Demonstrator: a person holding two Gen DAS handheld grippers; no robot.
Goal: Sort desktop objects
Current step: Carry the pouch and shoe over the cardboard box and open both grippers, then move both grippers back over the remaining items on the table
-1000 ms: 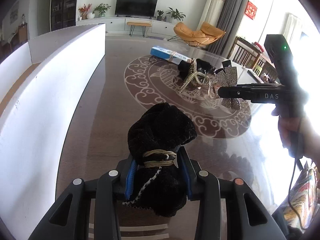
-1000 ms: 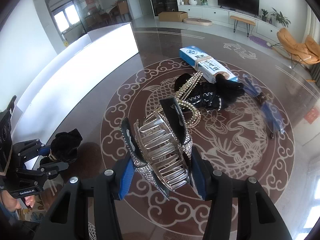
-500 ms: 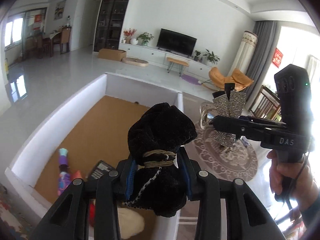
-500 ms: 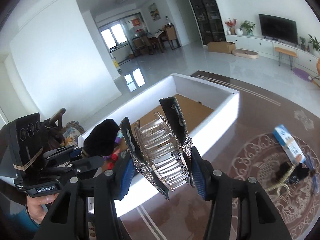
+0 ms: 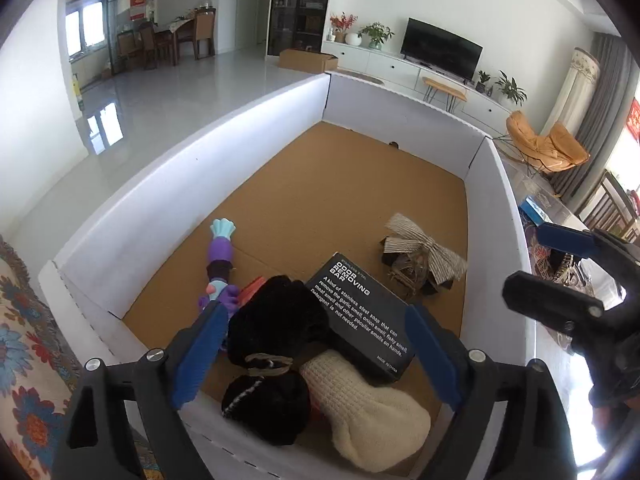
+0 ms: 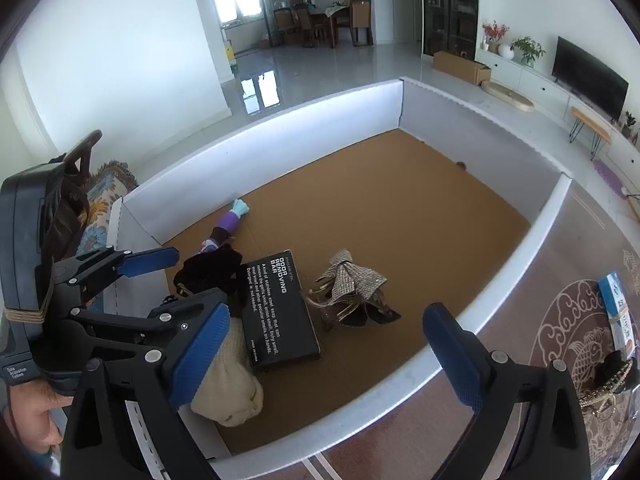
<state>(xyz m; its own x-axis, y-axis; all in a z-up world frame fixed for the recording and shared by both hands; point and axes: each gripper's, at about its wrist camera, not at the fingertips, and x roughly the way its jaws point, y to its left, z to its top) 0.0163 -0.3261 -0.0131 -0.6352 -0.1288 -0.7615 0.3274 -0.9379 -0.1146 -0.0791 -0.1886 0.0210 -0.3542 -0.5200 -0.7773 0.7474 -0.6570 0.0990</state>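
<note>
Black fuzzy hair tie (image 5: pixel 276 344) lies in the white box (image 5: pixel 192 184), near corner, at about 6 o'clock of the box floor in the left wrist view, between the blue pads (image 5: pixel 200 354) of the left gripper (image 5: pixel 316 356) but not pressed by them. Left gripper's jaws are opening, spread wide, nothing gripped. Hair tie rests against a cream knitted thing (image 5: pixel 368 420) and touches the black soap box (image 5: pixel 364 320) at its 2 o'clock. Purple toy (image 5: pixel 220 264) at 10 o'clock of the hair tie, along the left wall. Sparkly hair clip (image 6: pixel 352 296) lies on the brown box floor just right of the soap box, at 3 o'clock of it in the right wrist view, apart from both grippers. Right gripper (image 6: pixel 324 364) hovers over the near wall of the box, jaws opening, wide, nothing between them but air; clip sits beyond the pads. Person's hand (image 6: pixel 32 412) at 8 o'clock holds the left gripper's handle. On the patterned table (image 6: pixel 560 344) at 3 o'clock: a blue-white carton (image 6: pixel 618 308) and a beaded piece (image 6: pixel 604 388), outside the box.
</note>
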